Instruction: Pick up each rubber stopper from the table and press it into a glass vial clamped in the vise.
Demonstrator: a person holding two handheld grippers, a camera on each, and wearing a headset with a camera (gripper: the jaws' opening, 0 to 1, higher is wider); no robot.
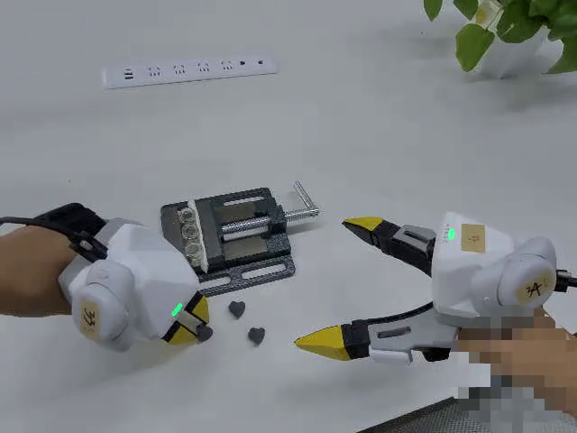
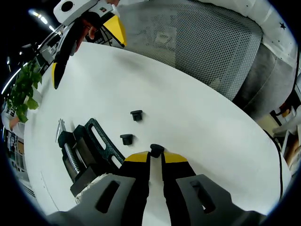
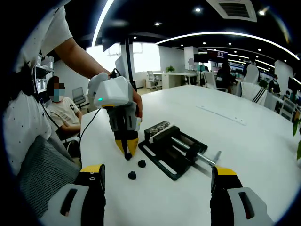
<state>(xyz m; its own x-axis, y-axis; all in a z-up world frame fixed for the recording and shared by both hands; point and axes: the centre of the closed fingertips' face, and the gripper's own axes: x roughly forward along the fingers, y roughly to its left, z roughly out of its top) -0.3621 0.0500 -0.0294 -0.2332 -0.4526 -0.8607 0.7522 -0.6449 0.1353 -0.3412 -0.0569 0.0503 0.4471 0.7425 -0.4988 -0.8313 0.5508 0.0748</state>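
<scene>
Rubber stopper (image 2: 156, 150) in left gripper (image 1: 200, 327), white table (image 1: 379, 135), open-plan office (image 3: 188, 56)

Your right gripper (image 3: 159, 170) has its jaws wide apart. Ahead, the left gripper (image 3: 127, 151) pinches a rubber stopper (image 3: 128, 157) at the table (image 3: 263, 155), near two loose stoppers (image 3: 141, 163) beside the vise (image 3: 176, 148).

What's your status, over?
Left gripper shut on a stopper at the table. Right gripper open beside the vise. Two loose stoppers by the vise; nothing blocking the vials.
</scene>
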